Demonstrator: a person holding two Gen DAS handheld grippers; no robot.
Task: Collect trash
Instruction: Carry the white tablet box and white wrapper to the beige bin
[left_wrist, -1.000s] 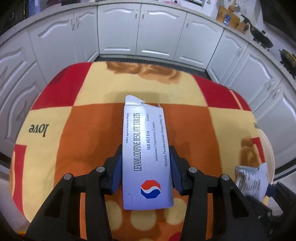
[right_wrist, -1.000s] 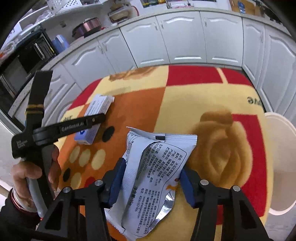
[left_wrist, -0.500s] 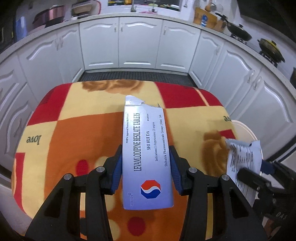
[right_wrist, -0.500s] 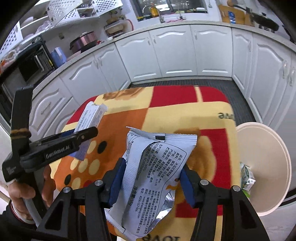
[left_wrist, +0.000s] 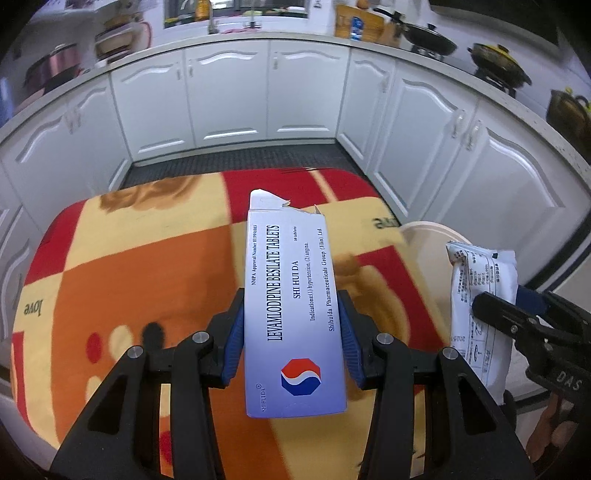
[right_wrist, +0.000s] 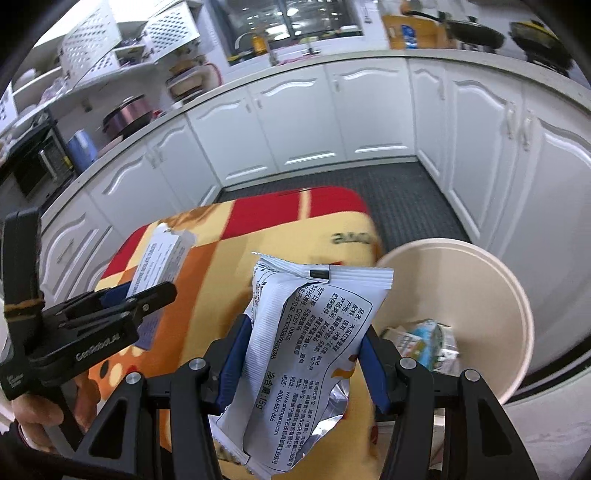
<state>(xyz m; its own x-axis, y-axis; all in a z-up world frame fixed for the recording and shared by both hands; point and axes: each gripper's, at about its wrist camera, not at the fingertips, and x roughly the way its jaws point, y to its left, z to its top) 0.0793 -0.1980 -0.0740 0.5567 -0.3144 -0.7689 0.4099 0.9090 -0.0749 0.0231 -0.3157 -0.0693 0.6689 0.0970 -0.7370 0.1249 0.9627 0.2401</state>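
Observation:
A white tablet box (left_wrist: 291, 306) with a torn top flap sits clamped between the blue pads of my left gripper (left_wrist: 291, 339), held above the patterned table. My right gripper (right_wrist: 303, 365) is shut on a white snack wrapper (right_wrist: 306, 354) printed with black text, its torn silver end hanging down. The same wrapper (left_wrist: 480, 295) and right gripper show at the right edge of the left wrist view. The box (right_wrist: 159, 269) and the left gripper appear at the left of the right wrist view. A cream waste bin (right_wrist: 509, 295) stands beside the table's right edge, with trash (right_wrist: 424, 343) inside.
The table wears a red, orange and yellow blanket (left_wrist: 147, 266). White kitchen cabinets (left_wrist: 229, 99) curve around it, with dark floor matting (right_wrist: 369, 181) between. Pots and pans (left_wrist: 495, 62) sit on the counter. A hand (right_wrist: 33, 417) grips the left tool's handle.
Both grippers have moved rightward and up across the table, still carrying the box and the wrapper. The bin has come into fuller view under the right gripper.

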